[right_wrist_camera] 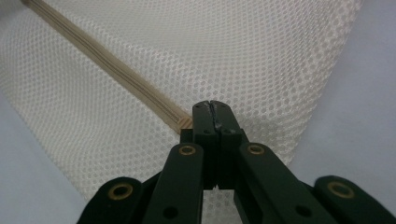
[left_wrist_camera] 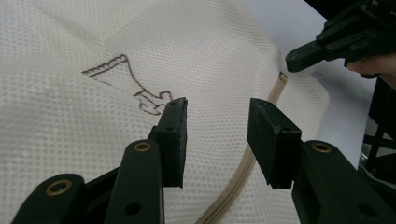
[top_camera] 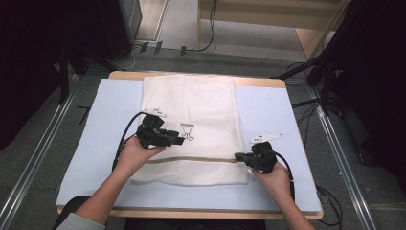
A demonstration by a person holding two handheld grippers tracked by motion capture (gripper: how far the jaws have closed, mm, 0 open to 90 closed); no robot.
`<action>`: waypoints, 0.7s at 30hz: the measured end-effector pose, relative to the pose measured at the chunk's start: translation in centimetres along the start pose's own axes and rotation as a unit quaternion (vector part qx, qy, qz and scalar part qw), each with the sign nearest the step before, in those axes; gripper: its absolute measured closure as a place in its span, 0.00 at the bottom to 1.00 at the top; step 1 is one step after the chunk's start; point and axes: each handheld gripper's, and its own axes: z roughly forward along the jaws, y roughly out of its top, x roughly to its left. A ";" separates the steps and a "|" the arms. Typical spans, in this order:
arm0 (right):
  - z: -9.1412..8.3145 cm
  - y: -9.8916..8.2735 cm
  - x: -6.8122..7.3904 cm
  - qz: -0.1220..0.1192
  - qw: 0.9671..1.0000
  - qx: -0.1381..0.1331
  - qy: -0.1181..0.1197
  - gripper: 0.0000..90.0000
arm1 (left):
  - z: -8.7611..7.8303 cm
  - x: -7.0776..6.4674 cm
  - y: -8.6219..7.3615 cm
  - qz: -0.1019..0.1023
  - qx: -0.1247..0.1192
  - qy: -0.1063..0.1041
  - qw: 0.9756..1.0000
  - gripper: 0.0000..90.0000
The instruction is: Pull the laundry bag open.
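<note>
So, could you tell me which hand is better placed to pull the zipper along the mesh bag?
Probably the right: its claw is shut at the zipper's end on the mesh bag. The left claw is open above the mesh.

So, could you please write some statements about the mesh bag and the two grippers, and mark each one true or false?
1. The white mesh bag lies on a pale blue mat. True.
2. The left gripper is closed tight on the beige zipper. False: its fingers stand apart above the mesh, with nothing between them.
3. The right gripper is shut at the zipper's end, near the bag's right edge. True.
4. The bag carries a large red printed circle. False: it has a small brown outline drawing.
5. The zipper runs across the near part of the bag. True.
6. Both grippers rest on the far end of the bag. False: both are at the near end.
</note>
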 end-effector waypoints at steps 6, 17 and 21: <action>-0.6 -0.4 -0.6 -0.011 1.000 0.001 -0.016 1.00 | 1.1 -1.3 0.3 0.011 0.001 -0.012 1.000 0.66; 0.3 -1.3 -1.1 -0.051 0.999 0.000 -0.016 1.00 | 3.8 -3.2 1.0 0.031 0.023 -0.019 0.999 0.70; 0.3 -1.7 -1.1 -0.050 0.999 -0.011 -0.018 1.00 | 4.7 -3.8 1.2 0.041 0.036 -0.021 0.998 0.70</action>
